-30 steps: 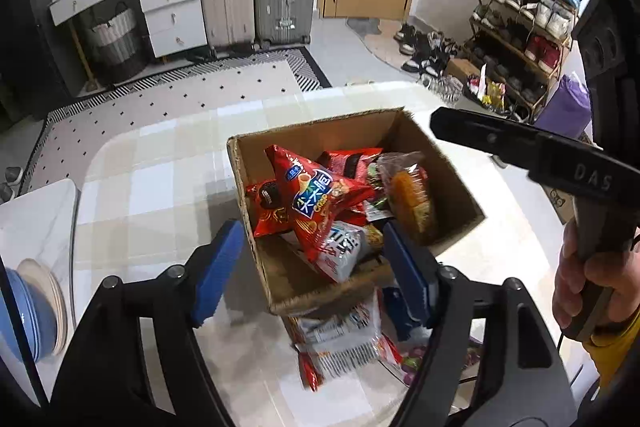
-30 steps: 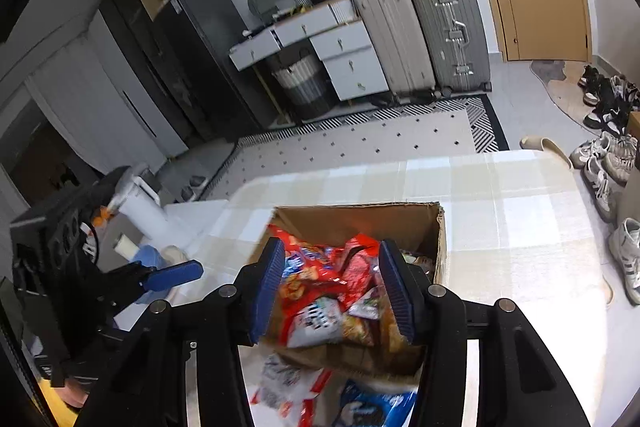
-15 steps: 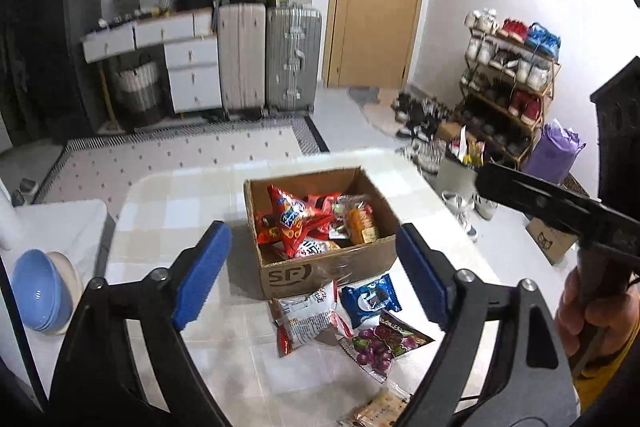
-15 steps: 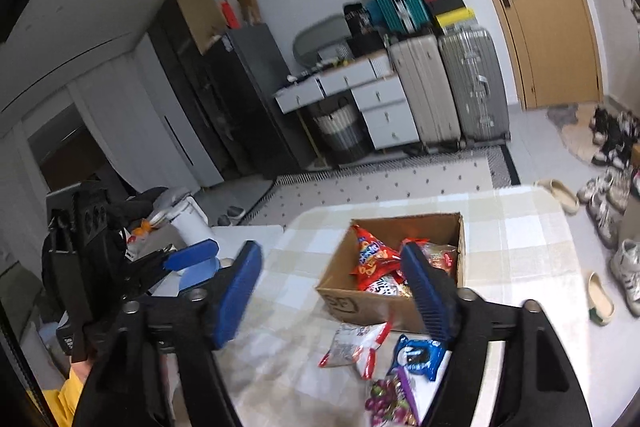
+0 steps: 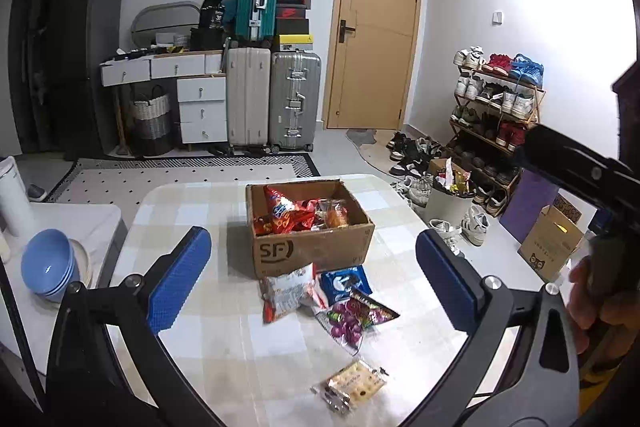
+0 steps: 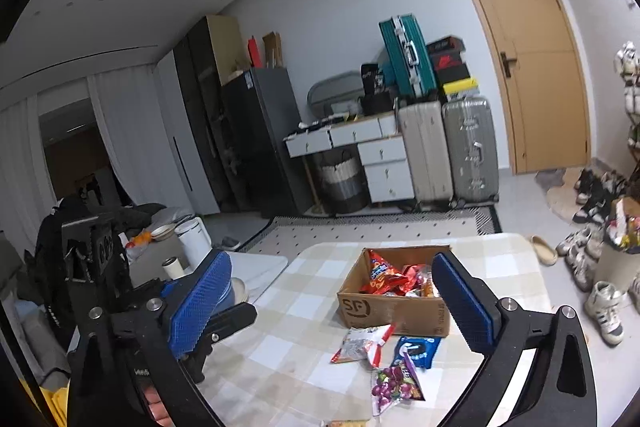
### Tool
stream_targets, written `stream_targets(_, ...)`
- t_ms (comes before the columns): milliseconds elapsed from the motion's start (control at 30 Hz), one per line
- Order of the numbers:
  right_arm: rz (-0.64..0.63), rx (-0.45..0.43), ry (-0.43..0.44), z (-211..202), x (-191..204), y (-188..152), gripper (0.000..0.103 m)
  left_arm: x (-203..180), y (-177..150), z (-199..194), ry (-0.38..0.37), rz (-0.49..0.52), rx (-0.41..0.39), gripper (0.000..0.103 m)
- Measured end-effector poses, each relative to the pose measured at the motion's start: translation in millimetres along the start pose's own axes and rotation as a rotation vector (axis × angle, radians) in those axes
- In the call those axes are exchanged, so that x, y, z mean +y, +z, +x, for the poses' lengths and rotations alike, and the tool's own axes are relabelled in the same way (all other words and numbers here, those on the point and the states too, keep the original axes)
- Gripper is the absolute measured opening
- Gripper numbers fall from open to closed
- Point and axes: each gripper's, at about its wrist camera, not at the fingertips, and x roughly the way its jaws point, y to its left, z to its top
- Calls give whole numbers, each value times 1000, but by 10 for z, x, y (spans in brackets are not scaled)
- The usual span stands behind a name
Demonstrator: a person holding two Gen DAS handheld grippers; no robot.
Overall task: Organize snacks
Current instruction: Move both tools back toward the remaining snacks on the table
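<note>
A cardboard box (image 5: 312, 247) marked SF stands on the checked table (image 5: 200, 347), holding several red snack bags (image 5: 288, 215). In front of it lie a white-red packet (image 5: 286, 291), a blue cookie packet (image 5: 346, 281), a purple candy bag (image 5: 354, 317) and a cracker pack (image 5: 352, 385). My left gripper (image 5: 312, 285) is open and empty, high above the table near its front edge. My right gripper (image 6: 332, 307) is open and empty, also raised; the box (image 6: 396, 307), the packets (image 6: 360, 343) and the candy bag (image 6: 394, 385) lie below it.
Blue bowls (image 5: 48, 267) and a white canister (image 5: 14, 195) stand on a side table at left. Suitcases (image 5: 272, 99), drawers (image 5: 200, 107) and a door (image 5: 372, 47) are behind. A shoe rack (image 5: 496, 107), a bin (image 5: 448, 203) and a small carton (image 5: 552, 247) are at right.
Both grippers have pulled back and up, away from the box, and opened wider. The box and loose packets now look small and far below.
</note>
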Motion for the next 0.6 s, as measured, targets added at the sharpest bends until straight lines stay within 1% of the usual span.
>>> stream_targets(167, -30, -25, -53, -274, 66, -353, 102, -11, -315, -195, 37, 11, -16, 102)
stream_targets(300, -10, -45, -70, -432, -6, -685, 102, -2, -665, -239, 15, 11, -5, 102)
stream_targets(333, -14, -46, -72, -461, -24, -787, 102, -1, -726, -186, 13, 11, 0, 102)
stream_targets(400, -23, -41, -99, -491, -51, -954, 102, -15, -913, -128, -5, 15, 28, 102)
stream_targets(533, -26, 1, -112, -502, -113, -1289, 102, -27, -1263, 27, -32, 27, 82, 102)
stream_targets(600, -23, 22, -109, -479, -140, -1403, 102, -23, -1410, 128, -35, 34, 114, 102)
